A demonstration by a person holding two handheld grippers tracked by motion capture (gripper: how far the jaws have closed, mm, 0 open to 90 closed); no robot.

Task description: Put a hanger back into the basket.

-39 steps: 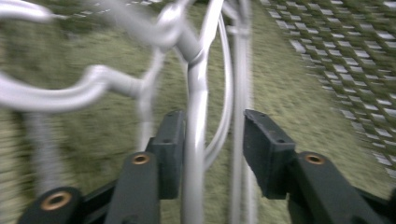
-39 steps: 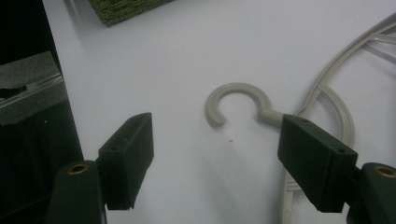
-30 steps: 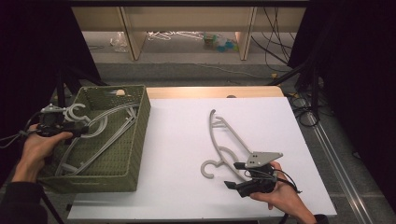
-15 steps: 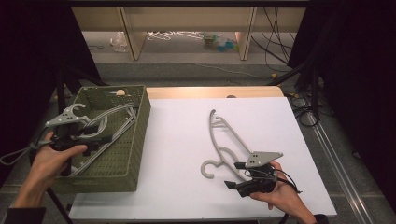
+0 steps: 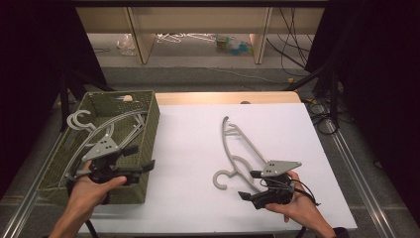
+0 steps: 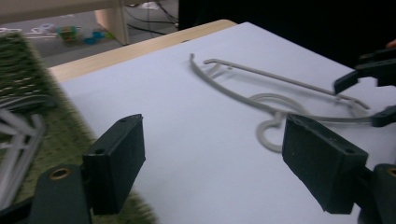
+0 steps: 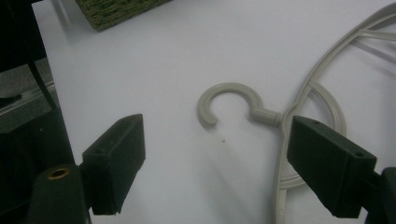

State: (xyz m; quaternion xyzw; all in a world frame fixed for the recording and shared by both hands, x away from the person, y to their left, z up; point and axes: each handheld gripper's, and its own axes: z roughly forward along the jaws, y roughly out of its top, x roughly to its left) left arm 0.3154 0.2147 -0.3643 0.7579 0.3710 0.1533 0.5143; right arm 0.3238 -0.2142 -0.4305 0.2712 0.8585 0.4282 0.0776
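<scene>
The left hand-held gripper [image 5: 138, 169] hovers over the green basket's [image 5: 148, 124] right wall, jaws spread and just opened wider, nothing between them. The right hand-held gripper [image 5: 251, 184], jaws also just opened wide, straddles the grey hanger [image 5: 237, 148] lying on the white desk [image 5: 188, 148].

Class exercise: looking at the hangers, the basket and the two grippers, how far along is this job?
Done: one grey hanger lies flat on the white table. In hand: nothing; the right gripper sits open beside its hook, and the left gripper, jaws just opened and empty, is above the green basket. Left: several hangers in the basket, apparently still to move.
</scene>
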